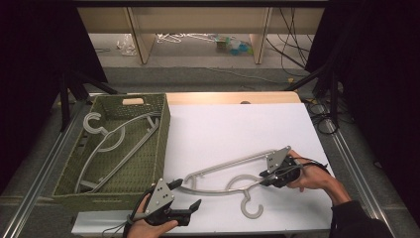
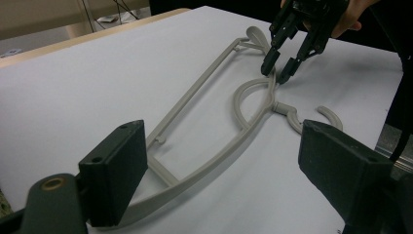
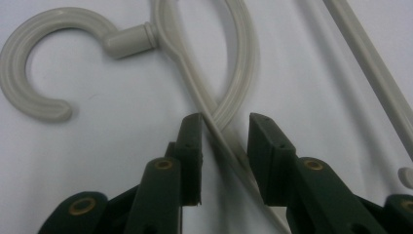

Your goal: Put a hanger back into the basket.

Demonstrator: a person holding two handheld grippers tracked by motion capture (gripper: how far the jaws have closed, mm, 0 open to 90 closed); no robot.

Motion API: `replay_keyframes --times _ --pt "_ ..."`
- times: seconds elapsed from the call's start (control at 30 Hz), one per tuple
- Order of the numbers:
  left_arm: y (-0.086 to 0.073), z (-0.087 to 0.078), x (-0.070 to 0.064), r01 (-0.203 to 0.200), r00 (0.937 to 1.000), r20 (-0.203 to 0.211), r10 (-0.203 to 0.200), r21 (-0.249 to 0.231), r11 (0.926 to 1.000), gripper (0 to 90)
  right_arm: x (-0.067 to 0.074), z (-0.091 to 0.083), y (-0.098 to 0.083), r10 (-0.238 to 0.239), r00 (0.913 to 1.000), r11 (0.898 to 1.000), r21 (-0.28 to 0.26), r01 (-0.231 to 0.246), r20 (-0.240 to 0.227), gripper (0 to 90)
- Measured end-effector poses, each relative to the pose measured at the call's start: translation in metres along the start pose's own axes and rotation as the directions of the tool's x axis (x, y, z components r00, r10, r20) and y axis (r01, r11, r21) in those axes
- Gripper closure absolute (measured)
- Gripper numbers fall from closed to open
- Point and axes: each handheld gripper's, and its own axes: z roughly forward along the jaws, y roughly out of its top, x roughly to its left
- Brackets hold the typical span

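While both hands rest low at the near edge, the white surface (image 1: 237,124) spreads out ahead of both claws, bare beyond the hanger. Left of the left claw (image 1: 185,194) and touching the surface's left edge sits the green woven basket (image 1: 161,144), with two grey hangers (image 1: 116,146) lying inside it, well apart from either claw.

Between the two claws lies the loose grey hanger (image 1: 223,173), flat on the surface. Its long straight bar runs from just ahead of the left claw up toward the right claw. Its curved shoulder arm (image 2: 214,161) passes between the left claw's two jaws in the left gripper view, but the pads stand wide apart and touch nothing, so the left claw is apart and empty.

Right claw (image 3: 224,146): jaws point down at the hanger's arm, close to where the loop (image 3: 238,63) meets the neck. The arm runs through the gap. Jaws are narrowed but not clamped: a slit shows on each side between pad and arm in the right gripper view. From the left gripper view, the same claw (image 2: 276,72) stands tip-down straddling the arm.

Hook (image 3: 36,58) lies just past the right claw's tips, off to the left of them in its own view, open end facing the claw. Neck stub (image 3: 129,39) joins hook to arm.
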Motion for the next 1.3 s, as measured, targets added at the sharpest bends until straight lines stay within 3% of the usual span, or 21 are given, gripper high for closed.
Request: replay_keyframes --times 0.23,0.67,0.77,0.93,1.03,1.07,1.3 --pt "0.000 0.000 0.000 -0.007 1.0000 0.002 0.007 0.004 1.0000 18.2 0.007 0.004 0.010 0.000 0.9994 1.000 -0.024 0.000 -0.035 74.2" --pt "0.000 0.002 -0.001 0.002 1.0000 0.000 -0.002 0.007 1.0000 18.3 0.007 0.008 0.011 -0.020 0.9991 1.000 -0.001 0.020 -0.037 70.7" --pt "0.000 0.005 -0.001 -0.009 0.9999 0.005 0.009 0.013 0.9999 18.4 0.007 0.008 0.010 -0.033 0.9985 0.999 -0.005 0.033 -0.043 71.8" --pt "0.002 0.013 -0.003 -0.058 0.9983 0.010 0.057 0.032 0.9978 18.7 0.008 0.007 0.013 -0.114 0.9916 0.993 -0.002 0.114 -0.060 79.1" --pt "0.003 0.021 -0.003 -0.093 0.9956 0.016 0.092 0.052 0.9943 19.0 0.008 0.005 0.013 -0.115 0.9891 0.993 -0.012 0.115 -0.092 80.9" --pt "0.002 0.024 -0.003 -0.085 0.9962 0.023 0.084 0.058 0.9947 19.1 0.008 0.003 0.012 -0.114 0.9899 0.993 0.002 0.115 -0.084 80.9" --pt "0.005 0.044 -0.003 -0.133 0.9911 0.022 0.131 0.092 0.9869 21.6 0.009 -0.001 0.015 -0.111 0.9886 0.994 -0.002 0.112 -0.101 81.0"
